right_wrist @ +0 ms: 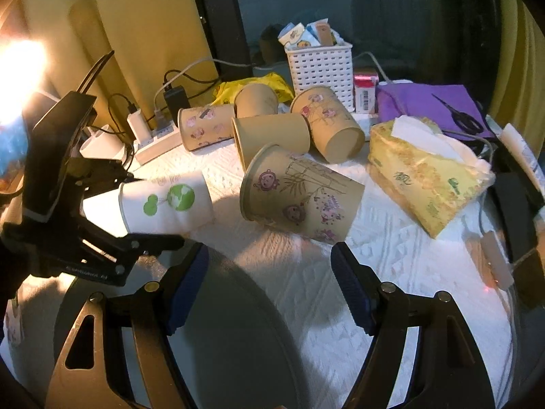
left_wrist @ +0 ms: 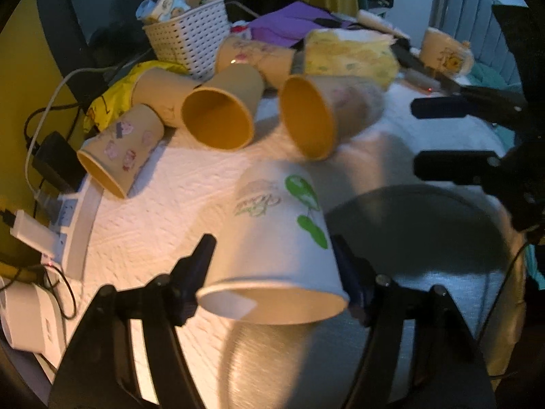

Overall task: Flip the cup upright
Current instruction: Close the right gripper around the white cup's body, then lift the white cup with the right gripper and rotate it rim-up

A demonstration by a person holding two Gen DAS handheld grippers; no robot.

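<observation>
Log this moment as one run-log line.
left gripper: shut on white cup | right gripper: open, idle | brown cups: lying

Close wrist views (shared cups (left_wrist: 218, 119))

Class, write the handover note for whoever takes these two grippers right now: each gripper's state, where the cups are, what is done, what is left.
Left gripper: shut on the white cup, held tilted with its mouth toward the camera, above the white cloth.
Right gripper: open, holding nothing, over the grey plate.
Five brown cups lie on their sides; the nearest brown cup is ahead of the right gripper.
Done: white cup grasped.
Left: turn it upright and set it down.
</observation>
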